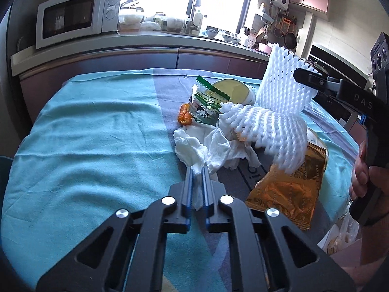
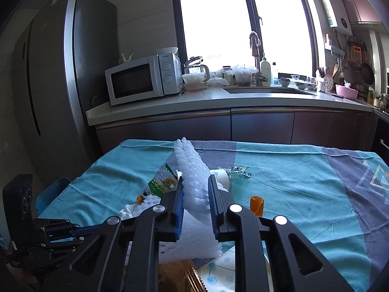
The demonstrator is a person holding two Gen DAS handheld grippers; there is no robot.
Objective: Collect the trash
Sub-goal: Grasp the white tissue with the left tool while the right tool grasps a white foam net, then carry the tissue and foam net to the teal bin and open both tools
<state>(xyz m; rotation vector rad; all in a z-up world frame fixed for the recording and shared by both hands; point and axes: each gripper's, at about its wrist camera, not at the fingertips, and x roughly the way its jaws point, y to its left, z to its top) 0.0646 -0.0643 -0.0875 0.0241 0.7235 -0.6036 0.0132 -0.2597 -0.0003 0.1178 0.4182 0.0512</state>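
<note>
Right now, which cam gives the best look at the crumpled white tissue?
Left wrist view. The crumpled white tissue lies unobstructed at centre frame on the cloth, one end pinched in the left tool. In the right wrist view the foam net and the tool's fingers cover that area; I can't pick the tissue out there.

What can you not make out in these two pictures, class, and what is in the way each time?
- Left wrist view: the cup behind the green wrapper; its lower part is covered by the wrapper and the foam net.
- Left wrist view: print on the gold bag, too small and creased.
- Right wrist view: the gold bag's shape, cut off by the bottom edge and the right tool.
</note>
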